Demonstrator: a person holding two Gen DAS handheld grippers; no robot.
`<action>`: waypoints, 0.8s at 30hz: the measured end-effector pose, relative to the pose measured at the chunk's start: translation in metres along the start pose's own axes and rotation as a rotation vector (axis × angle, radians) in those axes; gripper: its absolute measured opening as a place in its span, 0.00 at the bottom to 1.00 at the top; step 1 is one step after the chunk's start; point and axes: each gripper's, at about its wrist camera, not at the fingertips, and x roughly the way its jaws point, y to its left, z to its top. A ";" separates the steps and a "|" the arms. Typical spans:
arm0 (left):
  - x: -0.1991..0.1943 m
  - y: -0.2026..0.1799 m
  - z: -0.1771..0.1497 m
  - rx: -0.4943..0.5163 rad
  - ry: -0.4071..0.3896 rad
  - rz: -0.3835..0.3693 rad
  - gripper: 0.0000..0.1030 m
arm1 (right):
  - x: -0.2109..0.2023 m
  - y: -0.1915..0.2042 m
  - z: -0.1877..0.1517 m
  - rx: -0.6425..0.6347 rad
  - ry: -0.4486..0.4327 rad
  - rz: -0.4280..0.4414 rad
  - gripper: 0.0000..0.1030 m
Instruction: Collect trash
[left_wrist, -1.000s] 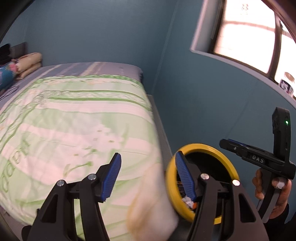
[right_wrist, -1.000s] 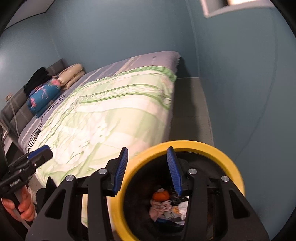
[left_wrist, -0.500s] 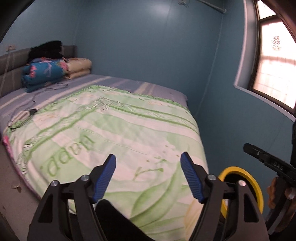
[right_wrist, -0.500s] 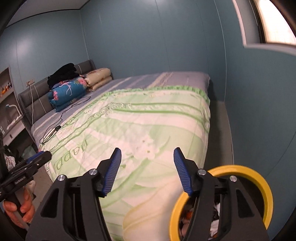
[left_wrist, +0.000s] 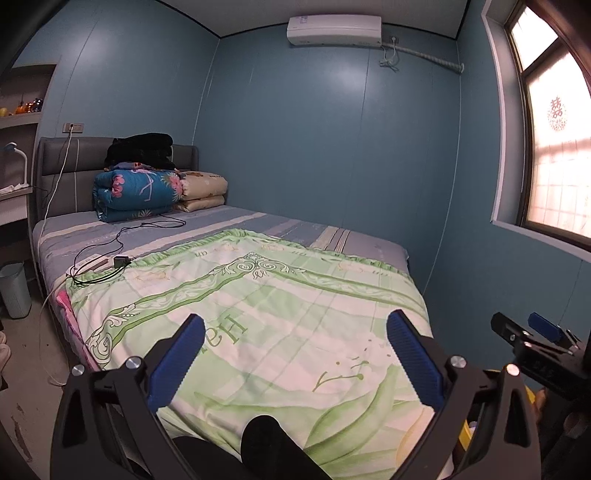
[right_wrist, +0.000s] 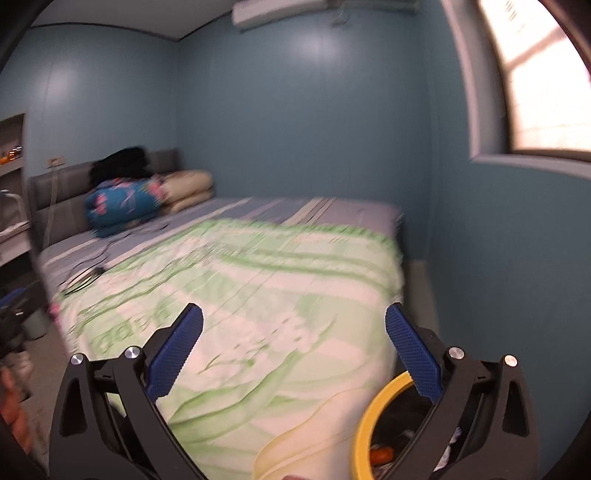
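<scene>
A black bin with a yellow rim (right_wrist: 364, 424) stands at the foot of the bed, low right in the right wrist view, with an orange scrap (right_wrist: 380, 456) and other trash inside. Only a sliver of that rim (left_wrist: 529, 398) shows in the left wrist view. My left gripper (left_wrist: 295, 319) hovers over the green quilt (left_wrist: 280, 317), its jaws opening wide with nothing between them. My right gripper (right_wrist: 293, 310) is likewise opening and empty, up and left of the bin. The right gripper (left_wrist: 535, 336) also shows at the right edge of the left wrist view.
Folded blankets (left_wrist: 140, 192) and dark clothes lie at the headboard. A black cable and power strip (left_wrist: 99, 264) rest on the bed's left side. A grey waste basket (left_wrist: 14, 291) stands on the floor at left. A narrow gap runs between the bed and the blue wall (right_wrist: 417, 288).
Both views have swung up from the yellow-rimmed bin to the bed and room. Both pairs of jaws have spread much wider. The bin has slid to the lower right corner.
</scene>
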 end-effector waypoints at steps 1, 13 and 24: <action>-0.006 0.000 0.001 -0.006 -0.008 0.004 0.92 | -0.005 0.000 0.000 0.004 -0.030 0.002 0.92; -0.036 -0.012 0.006 0.006 -0.061 0.014 0.92 | -0.028 -0.003 -0.002 0.042 -0.082 0.016 0.92; -0.045 -0.020 0.005 0.028 -0.081 -0.006 0.92 | -0.027 -0.002 -0.007 0.053 -0.060 0.024 0.92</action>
